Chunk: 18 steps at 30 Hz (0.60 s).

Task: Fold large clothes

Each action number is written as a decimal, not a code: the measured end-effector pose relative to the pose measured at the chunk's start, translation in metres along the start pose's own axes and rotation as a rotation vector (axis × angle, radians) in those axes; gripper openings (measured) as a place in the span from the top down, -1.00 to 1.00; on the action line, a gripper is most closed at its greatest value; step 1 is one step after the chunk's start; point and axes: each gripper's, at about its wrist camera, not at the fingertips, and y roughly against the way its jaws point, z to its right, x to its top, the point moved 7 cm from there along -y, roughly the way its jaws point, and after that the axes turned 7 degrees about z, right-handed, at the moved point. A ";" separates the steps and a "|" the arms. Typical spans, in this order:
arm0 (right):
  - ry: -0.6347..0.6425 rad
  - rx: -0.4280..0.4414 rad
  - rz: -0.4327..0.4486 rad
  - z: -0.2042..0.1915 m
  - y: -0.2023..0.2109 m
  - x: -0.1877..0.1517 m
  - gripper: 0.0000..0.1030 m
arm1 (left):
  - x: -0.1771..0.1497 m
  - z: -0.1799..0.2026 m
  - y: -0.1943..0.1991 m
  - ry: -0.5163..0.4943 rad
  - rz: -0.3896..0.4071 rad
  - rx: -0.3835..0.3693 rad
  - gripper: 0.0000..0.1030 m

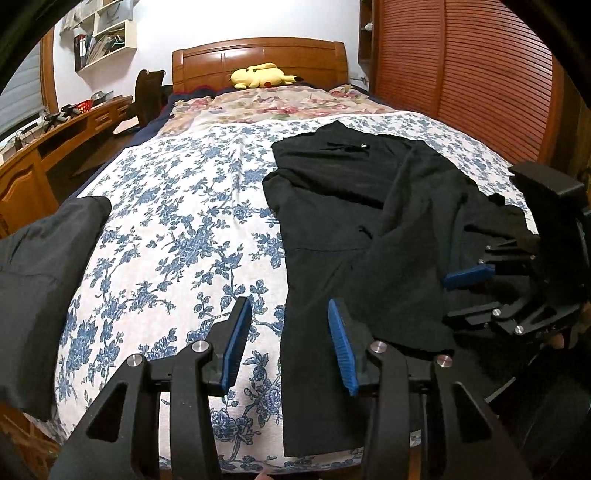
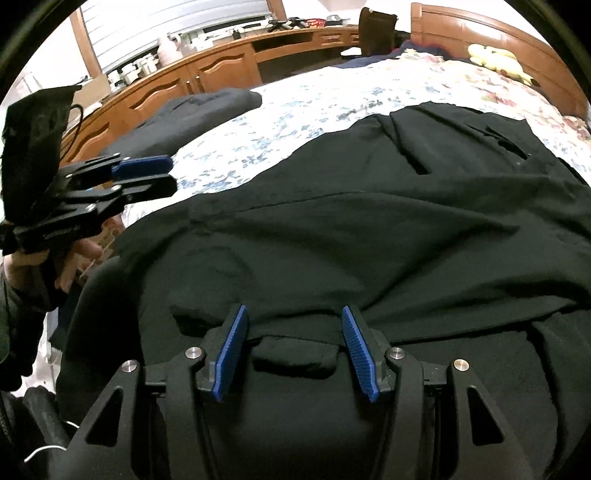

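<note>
Floral bedding in blue and white covers the bed (image 1: 177,229), which takes up most of the room; a second quilt with pink flowers lies toward the wooden headboard (image 1: 258,59), where a yellow plush toy (image 1: 262,75) rests. Along one side runs a wooden desk (image 2: 229,62) with cupboard doors, cluttered on top, under a window with slatted blinds (image 2: 173,22). White wall shelves (image 1: 107,37) hold books and papers. A louvred wooden wardrobe door (image 1: 461,74) stands on the other side. No writing can be read anywhere.

The black garment (image 1: 351,206) lies spread on the bed, partly folded over itself. A second dark, folded piece of clothing (image 1: 40,266) sits at the bed's edge, well apart from it.

The left tongs (image 1: 291,347) stand partly wide and empty over the garment's near edge. The right tongs (image 2: 295,350) are also partly wide, low over the garment, with a raised fold of black cloth between the blue pads (image 2: 231,354), which do not press on it.
</note>
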 end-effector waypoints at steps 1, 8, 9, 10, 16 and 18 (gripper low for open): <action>0.001 0.001 0.002 0.000 0.002 0.000 -0.08 | -0.001 0.000 -0.001 -0.001 -0.003 0.001 0.14; -0.017 -0.024 0.065 0.014 0.018 0.006 -0.09 | -0.010 0.002 -0.008 0.009 -0.022 -0.007 0.14; -0.020 -0.040 0.081 0.018 0.023 0.007 -0.09 | -0.012 0.002 -0.010 0.008 -0.027 -0.005 0.14; -0.025 -0.059 0.096 0.022 0.028 0.007 -0.09 | -0.014 0.001 -0.012 0.008 -0.035 -0.002 0.14; -0.070 -0.185 0.132 0.053 0.041 0.003 -0.09 | -0.028 -0.004 -0.022 0.017 -0.078 0.008 0.14; -0.070 -0.235 0.129 0.060 0.041 0.001 -0.09 | -0.031 -0.004 -0.022 0.021 -0.079 0.008 0.14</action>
